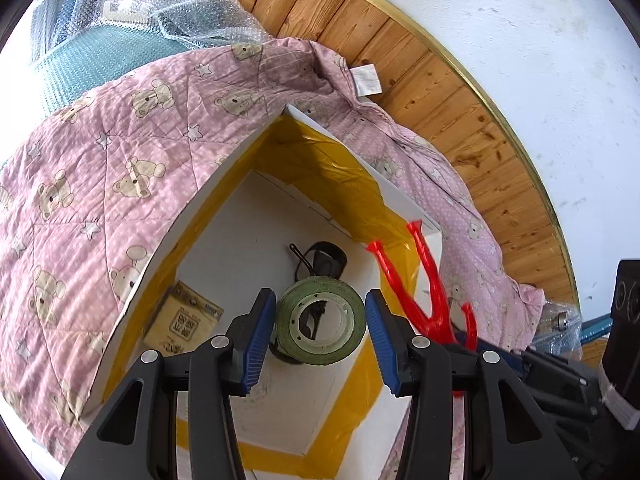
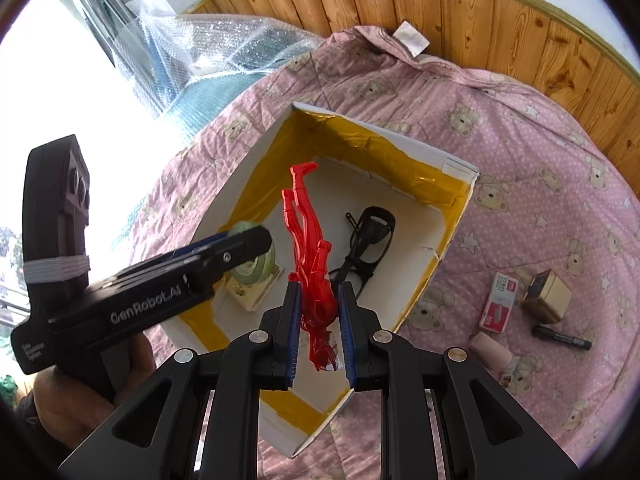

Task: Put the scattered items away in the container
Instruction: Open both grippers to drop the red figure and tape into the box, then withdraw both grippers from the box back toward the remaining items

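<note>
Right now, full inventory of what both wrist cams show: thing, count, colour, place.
box: 1, white, yellow tape inside, open, on the quilt
tape roll: 1, green, between the left fingers, over the box
figure: 1, red, between the right fingers, over the box
glasses: 1, black, on the box floor
small packet: 1, tan, on the box floor
staple box: 1, red and white, on the quilt right of the box
cube box: 1, gold, beside the staple box
marker: 1, black, on the quilt
roll: 1, beige, near the marker
quilt: 1, pink, bear print
bubble wrap: clear, far left
left gripper: jaws apart
right gripper: around the figure
</note>
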Demonstrator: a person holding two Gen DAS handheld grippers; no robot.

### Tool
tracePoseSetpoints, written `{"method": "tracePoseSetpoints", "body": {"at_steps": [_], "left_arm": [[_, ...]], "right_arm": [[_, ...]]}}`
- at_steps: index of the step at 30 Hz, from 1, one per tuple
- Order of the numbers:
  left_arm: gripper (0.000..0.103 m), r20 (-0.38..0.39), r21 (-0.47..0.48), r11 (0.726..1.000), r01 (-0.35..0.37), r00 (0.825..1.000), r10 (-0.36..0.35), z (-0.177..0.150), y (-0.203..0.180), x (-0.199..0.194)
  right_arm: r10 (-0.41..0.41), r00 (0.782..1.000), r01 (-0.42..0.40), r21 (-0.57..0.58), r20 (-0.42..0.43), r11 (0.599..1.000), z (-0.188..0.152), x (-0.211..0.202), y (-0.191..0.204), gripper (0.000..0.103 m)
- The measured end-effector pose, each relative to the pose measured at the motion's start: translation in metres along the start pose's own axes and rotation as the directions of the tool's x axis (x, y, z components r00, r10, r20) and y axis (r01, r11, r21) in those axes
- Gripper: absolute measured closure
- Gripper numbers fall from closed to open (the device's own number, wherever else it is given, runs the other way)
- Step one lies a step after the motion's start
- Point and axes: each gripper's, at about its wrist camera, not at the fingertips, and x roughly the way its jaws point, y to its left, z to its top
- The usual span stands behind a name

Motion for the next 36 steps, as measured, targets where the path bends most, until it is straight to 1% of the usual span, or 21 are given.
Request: {"method": "tracePoseSetpoints", "body": {"at_steps": [8, 13, 17, 18, 19, 20, 21, 23, 25, 29, 36], "left_arm": [[0.055, -0.006, -0.001, 1.000, -0.021, 1.000, 0.021, 0.024, 0.010, 0.022], [0.055, -0.014, -0.004, 1.000, -0.028, 1.000, 0.028, 0.041, 0.019, 0.035], [0.055, -0.050, 0.042, 0.998, -0.045, 0.998, 0.048, 0.052, 0.018, 0.054], [0.053, -0.059, 0.053, 0.997, -0.050, 0.997, 0.053, 0.055, 0.018, 0.059], [0.041, -0.065, 0.062, 0.997, -0.054, 0.996, 0.058, 0.057, 0.018, 0.063], [0.036, -0.063, 0.056, 0.997, -0.060, 0.996, 0.063, 0.059, 0.019, 0.064], [0.034, -0.060, 0.051, 0.997, -0.064, 0.996, 0.067, 0.060, 0.020, 0.065], [0.034, -0.054, 0.044, 0.997, -0.064, 0.996, 0.066, 0.059, 0.022, 0.063], [0.034, -0.057, 0.034, 0.997, -0.064, 0.996, 0.066, 0.056, 0.025, 0.061], [0.034, -0.074, 0.018, 0.998, -0.065, 0.995, 0.067, 0.048, 0.030, 0.056], [0.034, -0.075, 0.001, 0.998, -0.061, 0.995, 0.060, 0.031, 0.031, 0.037]], "right_arm": [[0.034, 0.997, -0.032, 0.028, -0.068, 0.999, -0.002, 0.029, -0.006, 0.084], [0.068, 0.991, -0.064, 0.033, -0.119, 0.997, -0.007, 0.048, -0.003, 0.084], [0.115, 0.981, -0.115, 0.011, -0.158, 0.993, -0.013, 0.062, 0.007, 0.082], [0.120, 0.979, -0.122, -0.004, -0.168, 0.992, -0.015, 0.066, 0.011, 0.067], [0.124, 0.976, -0.127, -0.005, -0.180, 0.992, -0.017, 0.070, 0.012, 0.048], [0.130, 0.973, -0.130, 0.012, -0.193, 0.991, -0.020, 0.074, 0.011, 0.048], [0.144, 0.968, -0.140, 0.031, -0.208, 0.990, -0.023, 0.077, 0.009, 0.048], [0.157, 0.961, -0.149, 0.054, -0.229, 0.987, -0.027, 0.082, 0.005, 0.048], [0.153, 0.960, -0.143, 0.059, -0.232, 0.988, -0.031, 0.083, 0.002, 0.048], [0.170, 0.957, -0.158, 0.068, -0.235, 0.985, -0.033, 0.081, 0.003, 0.048], [0.165, 0.960, -0.160, 0.040, -0.226, 0.986, -0.035, 0.070, 0.013, 0.048]]}}
